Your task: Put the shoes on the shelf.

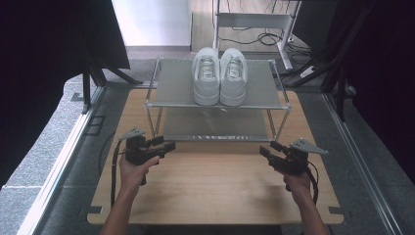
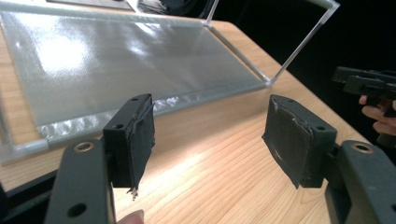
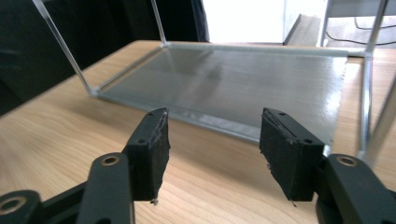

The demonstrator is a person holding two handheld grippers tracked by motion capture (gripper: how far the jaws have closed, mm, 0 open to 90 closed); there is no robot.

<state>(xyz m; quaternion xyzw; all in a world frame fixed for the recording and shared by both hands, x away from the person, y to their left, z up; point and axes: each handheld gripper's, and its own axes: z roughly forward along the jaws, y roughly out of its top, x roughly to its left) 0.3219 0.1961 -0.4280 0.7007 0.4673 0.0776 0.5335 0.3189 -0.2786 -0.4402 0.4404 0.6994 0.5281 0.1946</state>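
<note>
Two tools hovering released before a shoe rack on a wooden desk (image 1: 215,191).

The left tool (image 1: 169,145) and the right tool (image 1: 263,151) are standing with jaws apart and nothing between them, each facing the lower shelf (image 1: 215,125) of the rack (image 1: 176,93). A pair of white shoes (image 1: 219,76) is sitting side by side on the top shelf, well apart from both tools.

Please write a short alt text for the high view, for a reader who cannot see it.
A pair of white shoes stands side by side on the top shelf of a small two-level rack on a wooden table. In front of the rack, a person's hands hold the left gripper and right gripper, both open and empty.
</note>
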